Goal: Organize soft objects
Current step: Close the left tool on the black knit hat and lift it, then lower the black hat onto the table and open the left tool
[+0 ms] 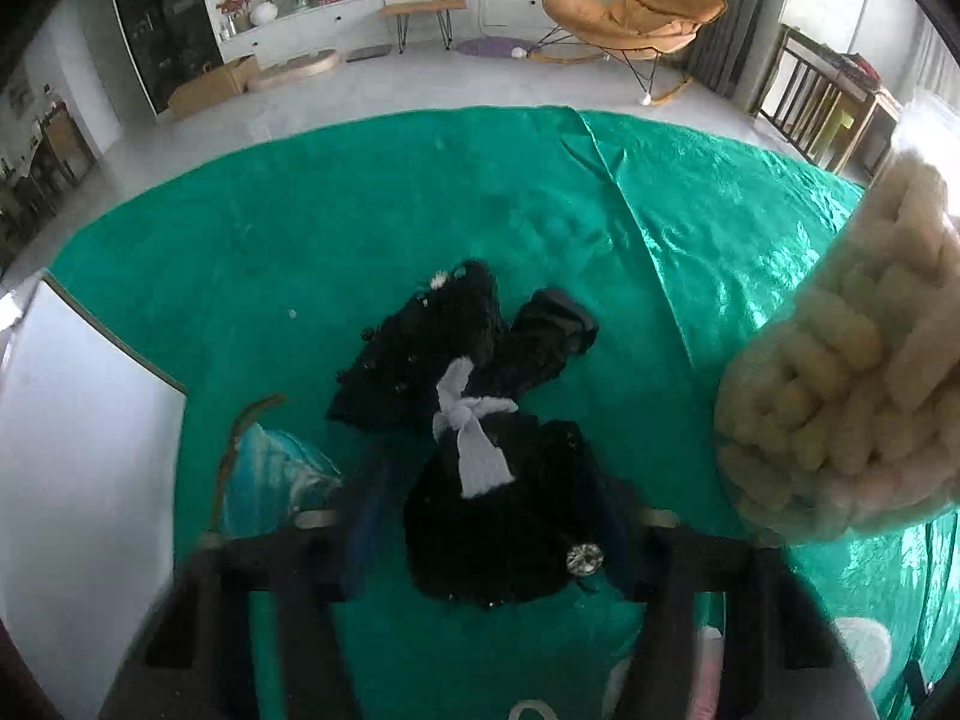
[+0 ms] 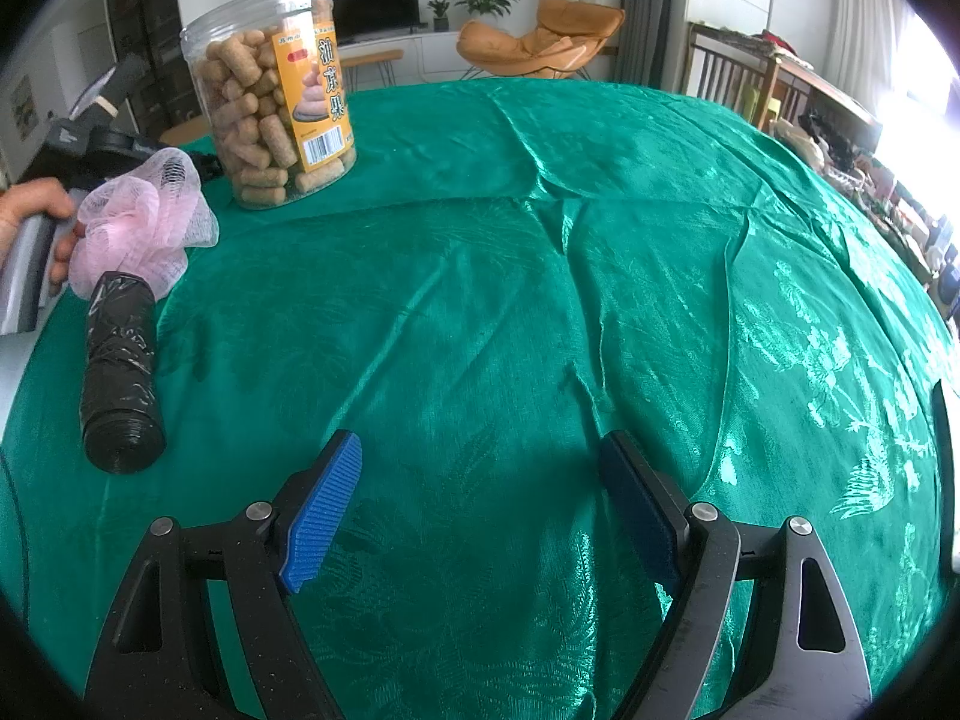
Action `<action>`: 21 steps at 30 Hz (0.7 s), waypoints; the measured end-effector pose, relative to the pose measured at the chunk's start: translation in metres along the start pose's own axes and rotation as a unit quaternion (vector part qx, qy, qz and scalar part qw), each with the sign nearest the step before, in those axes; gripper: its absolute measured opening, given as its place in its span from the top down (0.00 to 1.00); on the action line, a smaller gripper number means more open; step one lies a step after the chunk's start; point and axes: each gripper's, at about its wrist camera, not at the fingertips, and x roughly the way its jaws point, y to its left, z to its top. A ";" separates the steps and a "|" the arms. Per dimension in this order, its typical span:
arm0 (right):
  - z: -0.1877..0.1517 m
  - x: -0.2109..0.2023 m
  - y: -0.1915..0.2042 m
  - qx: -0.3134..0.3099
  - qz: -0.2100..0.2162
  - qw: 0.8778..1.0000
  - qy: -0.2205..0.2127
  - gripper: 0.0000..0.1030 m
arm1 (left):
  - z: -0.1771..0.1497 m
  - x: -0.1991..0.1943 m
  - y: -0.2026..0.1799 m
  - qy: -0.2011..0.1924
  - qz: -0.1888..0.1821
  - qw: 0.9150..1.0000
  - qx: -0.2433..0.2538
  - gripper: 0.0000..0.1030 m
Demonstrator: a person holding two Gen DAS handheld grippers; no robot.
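A black fuzzy bow (image 1: 504,528), tied with a white ribbon (image 1: 474,450) and carrying a sparkly button, lies on the green satin cloth (image 1: 300,240). My left gripper (image 1: 498,474) points steeply down over it. Its blue pads (image 1: 372,510) are blurred and sit against both sides of the bow's near lobe, so it is shut on that lobe. My right gripper (image 2: 480,480) hovers open over bare green cloth (image 2: 540,276) with nothing between its pads. A pink mesh bath pouf (image 2: 144,222) lies at the left of the right wrist view.
A clear jar of puffed snacks (image 1: 840,390) (image 2: 270,96) stands close on the left gripper's right. A black roll of bags (image 2: 120,378) lies by the pouf, near a person's hand (image 2: 36,210). A white board (image 1: 90,420) and a teal item (image 1: 282,474) lie left of the bow.
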 end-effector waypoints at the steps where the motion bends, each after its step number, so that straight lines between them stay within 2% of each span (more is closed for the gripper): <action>1: 0.000 0.000 0.000 0.000 0.000 1.000 0.000 0.18 | -0.002 -0.004 0.001 -0.010 0.006 1.000 0.001 0.67; 3: 0.000 0.000 0.000 0.000 0.000 1.000 0.000 0.18 | -0.008 -0.020 0.006 -0.035 -0.001 0.999 -0.013 0.68; 6: 0.000 0.000 0.000 0.001 -0.002 1.000 0.000 0.18 | -0.022 -0.047 0.018 -0.052 -0.025 0.997 -0.041 0.68; 9: 0.000 0.000 0.000 0.001 -0.002 1.000 0.000 0.18 | -0.048 -0.089 0.025 -0.072 -0.018 0.996 -0.049 0.68; 15: 0.000 0.000 0.000 0.002 -0.002 1.000 0.000 0.18 | -0.138 -0.145 0.021 -0.063 -0.023 0.997 -0.047 0.68; 18: 0.000 0.000 0.000 0.002 -0.002 1.000 0.000 0.18 | -0.191 -0.157 0.011 -0.050 -0.020 0.998 -0.033 0.68; 21: 0.000 0.000 0.000 0.001 -0.002 1.000 0.000 0.18 | -0.225 -0.157 0.004 -0.038 -0.017 0.999 -0.024 0.68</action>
